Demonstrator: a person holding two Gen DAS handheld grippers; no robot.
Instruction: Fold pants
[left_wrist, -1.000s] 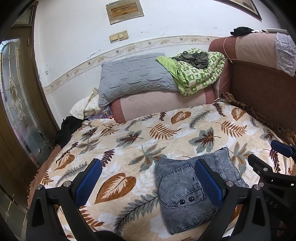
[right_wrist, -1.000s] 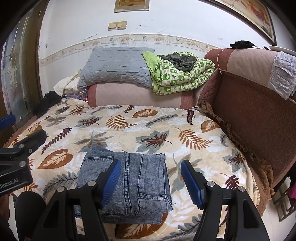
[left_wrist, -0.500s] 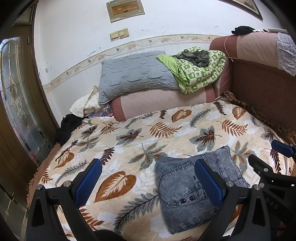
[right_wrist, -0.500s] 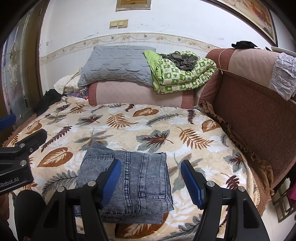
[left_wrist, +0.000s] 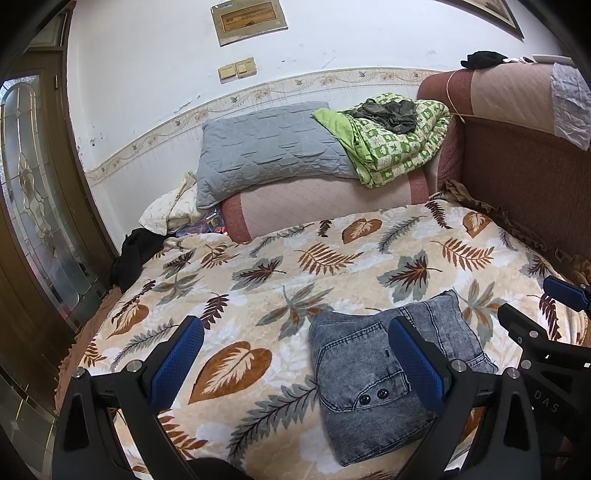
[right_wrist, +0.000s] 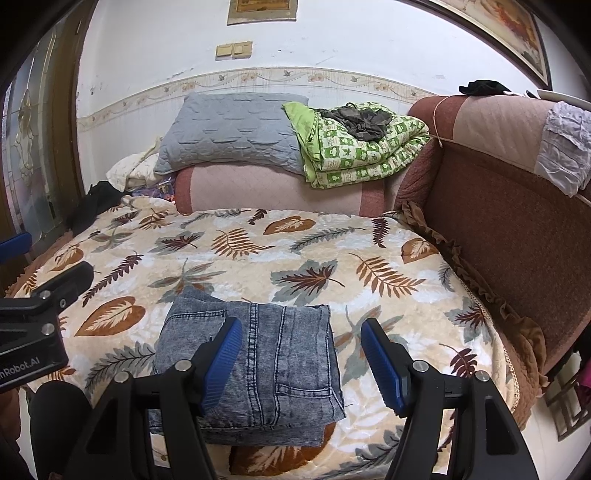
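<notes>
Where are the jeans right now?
The folded jeans lie on the leaf-print blanket near its front edge, low in both views. Both open tongs, left and right, hover just above them.

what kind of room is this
Probably a lived-in home bedroom or sitting room: a leaf-print fleece blanket covers a sofa bed, a grey quilted pillow and folded green patterned quilt are stacked behind, and folded grey denim pants lie on top.

Both views — slightly higher, farther back
</notes>
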